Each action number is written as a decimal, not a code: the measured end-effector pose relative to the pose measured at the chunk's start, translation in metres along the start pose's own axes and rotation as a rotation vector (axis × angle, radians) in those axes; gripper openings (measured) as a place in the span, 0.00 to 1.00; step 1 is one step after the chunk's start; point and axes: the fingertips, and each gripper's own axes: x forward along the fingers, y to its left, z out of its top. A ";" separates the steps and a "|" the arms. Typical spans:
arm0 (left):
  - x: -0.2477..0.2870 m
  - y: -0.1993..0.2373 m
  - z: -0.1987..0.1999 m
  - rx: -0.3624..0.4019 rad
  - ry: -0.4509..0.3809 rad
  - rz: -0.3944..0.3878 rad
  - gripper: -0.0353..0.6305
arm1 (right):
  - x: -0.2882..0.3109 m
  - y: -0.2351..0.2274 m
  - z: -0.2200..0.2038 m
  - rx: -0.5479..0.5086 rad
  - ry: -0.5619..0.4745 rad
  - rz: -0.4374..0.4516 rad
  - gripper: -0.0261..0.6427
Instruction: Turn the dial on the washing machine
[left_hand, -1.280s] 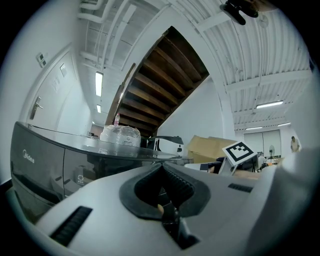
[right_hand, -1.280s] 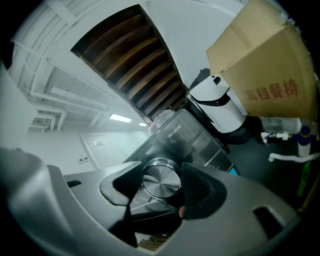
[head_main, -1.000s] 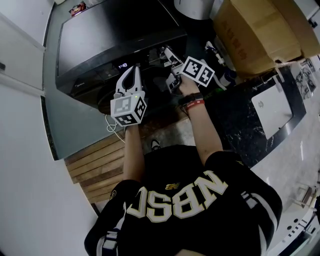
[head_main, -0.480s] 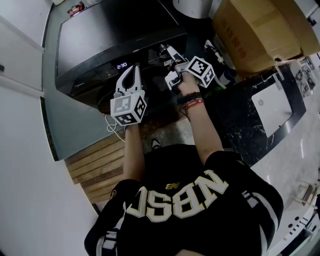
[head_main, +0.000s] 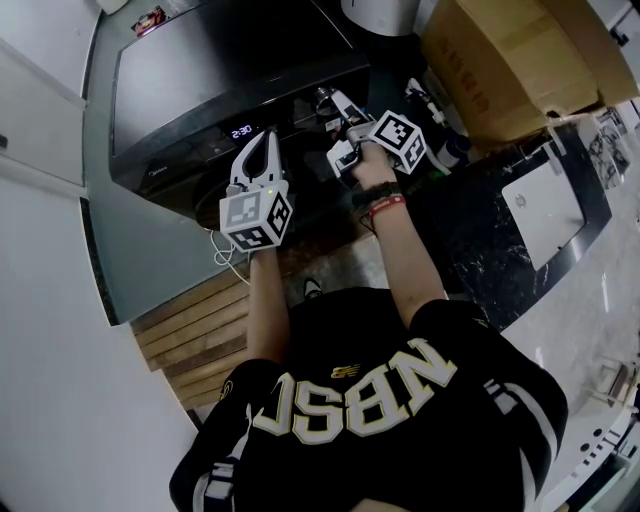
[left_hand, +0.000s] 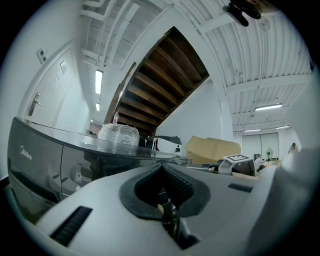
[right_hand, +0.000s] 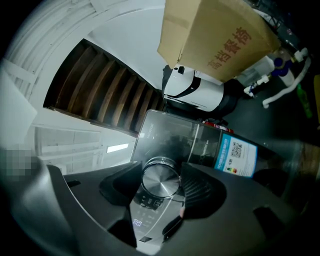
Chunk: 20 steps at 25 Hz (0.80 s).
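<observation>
The dark washing machine (head_main: 230, 60) stands ahead of me, its lit display (head_main: 241, 131) on the front panel. In the right gripper view the round silver dial (right_hand: 160, 181) sits between the two pads, which press on its sides. My right gripper (head_main: 333, 110) is shut on this dial and stands rolled over. My left gripper (head_main: 260, 140) hovers level in front of the panel, left of the dial, with its fingertips together and nothing between them. The left gripper view shows the same shut left gripper (left_hand: 167, 202) and the machine's grey front (left_hand: 35, 165).
A large cardboard box (head_main: 510, 60) sits right of the machine, above a white appliance (right_hand: 195, 90). A dark marble counter (head_main: 480, 240) with a white sheet (head_main: 540, 215) runs at the right. Wooden slats (head_main: 190, 330) lie on the floor at the left. A plastic-wrapped item (left_hand: 118, 138) rests on the machine's top.
My right gripper has rolled about its own axis with the dial in it, its marker cube shifting slightly. The display's reading has changed. The left gripper has stayed put.
</observation>
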 end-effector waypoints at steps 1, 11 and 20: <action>0.000 0.000 0.000 0.000 0.000 -0.001 0.07 | 0.000 0.000 0.000 0.003 -0.002 0.000 0.42; 0.000 -0.005 0.003 0.000 -0.004 -0.009 0.07 | 0.002 -0.013 -0.011 0.404 -0.031 0.061 0.44; -0.006 -0.004 0.008 0.010 -0.010 0.000 0.07 | 0.005 -0.010 -0.024 0.623 -0.027 0.130 0.45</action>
